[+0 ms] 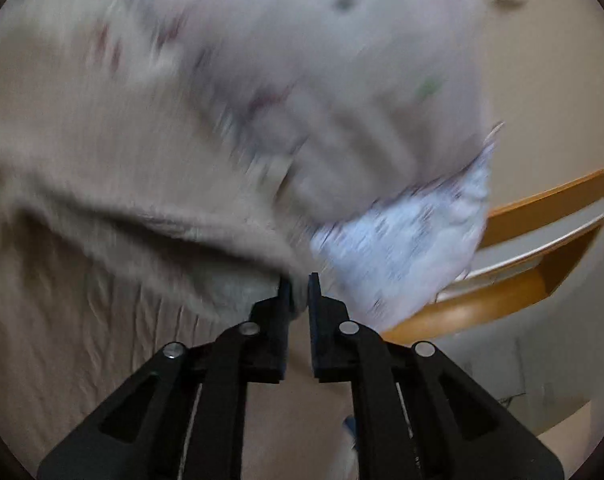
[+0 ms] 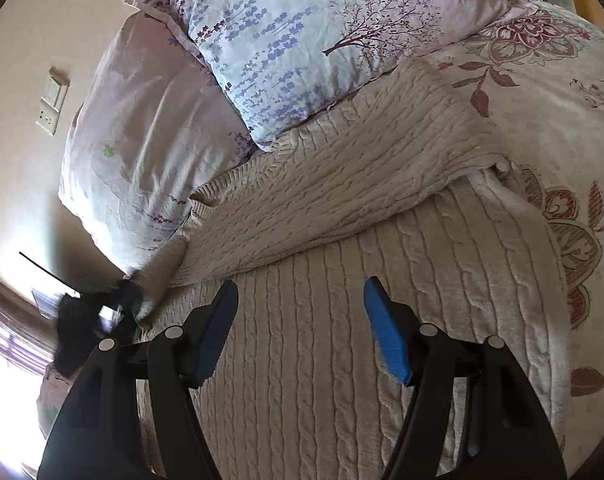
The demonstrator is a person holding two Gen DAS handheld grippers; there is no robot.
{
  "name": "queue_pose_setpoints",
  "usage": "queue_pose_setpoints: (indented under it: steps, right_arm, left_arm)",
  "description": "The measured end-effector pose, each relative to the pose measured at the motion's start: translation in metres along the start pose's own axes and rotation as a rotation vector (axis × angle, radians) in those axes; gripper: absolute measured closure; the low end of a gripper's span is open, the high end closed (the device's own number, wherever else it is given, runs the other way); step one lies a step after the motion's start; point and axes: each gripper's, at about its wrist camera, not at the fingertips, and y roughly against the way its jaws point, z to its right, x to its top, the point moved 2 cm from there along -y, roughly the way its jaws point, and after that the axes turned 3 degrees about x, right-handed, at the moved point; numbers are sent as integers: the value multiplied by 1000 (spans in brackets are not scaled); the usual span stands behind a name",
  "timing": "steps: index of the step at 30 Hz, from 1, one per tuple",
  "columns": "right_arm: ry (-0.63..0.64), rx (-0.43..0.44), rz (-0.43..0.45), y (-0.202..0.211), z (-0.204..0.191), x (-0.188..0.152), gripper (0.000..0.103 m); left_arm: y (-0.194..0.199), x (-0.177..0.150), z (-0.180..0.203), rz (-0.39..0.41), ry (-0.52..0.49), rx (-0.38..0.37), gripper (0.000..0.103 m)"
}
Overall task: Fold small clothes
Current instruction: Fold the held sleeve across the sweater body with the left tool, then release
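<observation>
Left gripper [image 1: 299, 286]: fingers nearly together, pinching a fold of cream cable-knit sweater [image 2: 342, 208]. Right gripper [image 2: 299, 292]: fingers spread wide, holding nothing, sweater lying flat just ahead beneath them. Floral pillow [image 2: 302, 48] beyond, on bedspread [image 2: 562, 128].

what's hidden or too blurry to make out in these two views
- Left wrist view: motion blur smears the beige cable-knit sweater and the floral pillow; the print is unreadable.
- Left wrist view: the left gripper pinches a knit edge; which part of the sweater cannot be told.
- Right wrist view: the far gripper at the sleeve cuff is a dark blur.
- Right wrist view: the open right gripper and the frame edge hide the sweater's lower part.
</observation>
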Motion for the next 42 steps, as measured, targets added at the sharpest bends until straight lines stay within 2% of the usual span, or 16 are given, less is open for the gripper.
queue_pose_setpoints:
  steps: [1, 3, 5, 10, 13, 15, 16, 21, 24, 27, 28, 31, 32, 34, 37, 42]
  right_arm:
    - [0, -2, 1, 0, 0, 0, 36]
    - [1, -3, 2, 1, 1, 0, 36]
    - [4, -3, 4, 2, 1, 1, 36]
    - [1, 8, -8, -3, 1, 0, 36]
    - [5, 17, -20, -5, 1, -3, 36]
    - [8, 20, -22, -5, 1, -3, 36]
    - [9, 21, -20, -4, 2, -3, 36]
    - [17, 24, 4, 4, 5, -1, 36]
    - [17, 21, 22, 9, 8, 0, 36]
    - [20, 11, 43, 13, 13, 2, 36]
    - [17, 4, 47, 14, 17, 2, 36]
    - [-4, -11, 50, 15, 27, 3, 36]
    - [-14, -17, 50, 17, 31, 4, 36]
    - [-17, -21, 53, 20, 35, 6, 36]
    - [11, -27, 70, 27, 32, 15, 37]
    - [56, -12, 6, 10, 19, 40, 41]
  left_arm:
    - [-6, -3, -7, -23, 21, 17, 91]
    - [-6, -3, -15, -31, 46, 25, 75]
    - [7, 0, -22, 13, 74, 33, 60]
    - [52, 26, -40, 163, 148, 80, 56]
    - [68, 39, -58, 205, 230, 93, 67]
    - [74, 42, -65, 220, 258, 92, 90]
    - [75, 45, -63, 234, 250, 99, 94]
    - [61, 51, -13, 237, 76, 96, 96]
    - [35, 39, 42, 200, -108, 61, 96]
    - [-13, 6, 98, 77, -321, 27, 96]
    - [-36, -13, 115, -2, -409, 25, 95]
    - [-91, -71, 139, -173, -655, 120, 71]
    - [-102, -88, 140, -208, -736, 155, 55]
    - [-112, -116, 140, -254, -866, 198, 53]
    - [-96, -125, 132, -277, -919, 200, 47]
    - [-31, -97, 103, -153, -895, 305, 41]
